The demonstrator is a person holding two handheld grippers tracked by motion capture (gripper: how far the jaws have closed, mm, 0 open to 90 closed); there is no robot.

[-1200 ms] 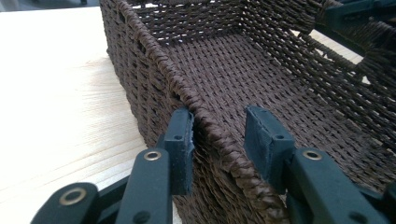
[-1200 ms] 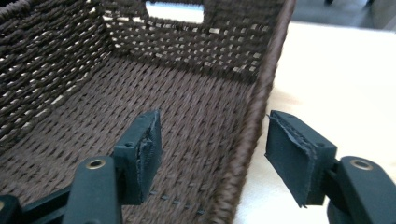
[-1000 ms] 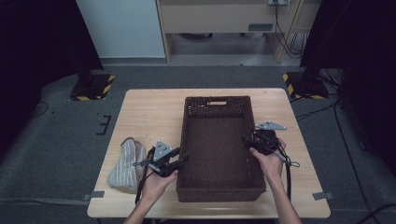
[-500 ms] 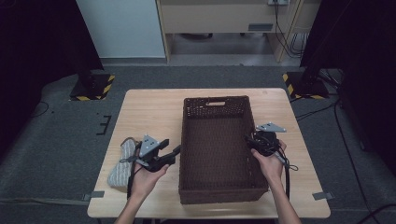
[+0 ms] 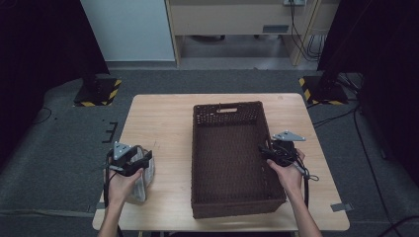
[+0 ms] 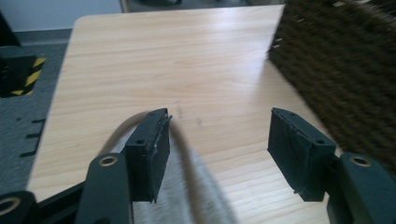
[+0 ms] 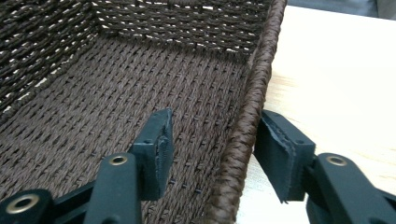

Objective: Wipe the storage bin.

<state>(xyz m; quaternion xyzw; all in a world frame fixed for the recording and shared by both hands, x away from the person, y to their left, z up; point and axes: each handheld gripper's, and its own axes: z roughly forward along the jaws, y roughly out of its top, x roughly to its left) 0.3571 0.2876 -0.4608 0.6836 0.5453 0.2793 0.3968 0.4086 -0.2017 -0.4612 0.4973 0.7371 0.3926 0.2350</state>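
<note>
A dark brown woven basket (image 5: 227, 106) stands in the middle of the wooden table (image 5: 158, 118). My right gripper (image 5: 263, 150) straddles its right rim (image 7: 252, 107), one jaw inside and one outside. Its jaws have just been opening; the inner pad stands off the wall, so it is open. A grey folded cloth (image 5: 141, 180) lies at the table's front left. My left gripper (image 5: 141, 159) hovers over it, open, its jaws having just widened. In the left gripper view the cloth (image 6: 187, 200) lies low between the jaws of the left gripper (image 6: 219, 116), untouched.
The basket's left wall (image 6: 336, 70) is off to the right of my left gripper. Bare wood stretches to the table's far left corner (image 6: 140, 42). Yellow-black striped stand feet (image 5: 99, 94) sit on the grey carpet beyond the table.
My left hand has left the basket's left rim and moved left to the grey cloth, its jaws opening. The right gripper has stayed at the right rim.
</note>
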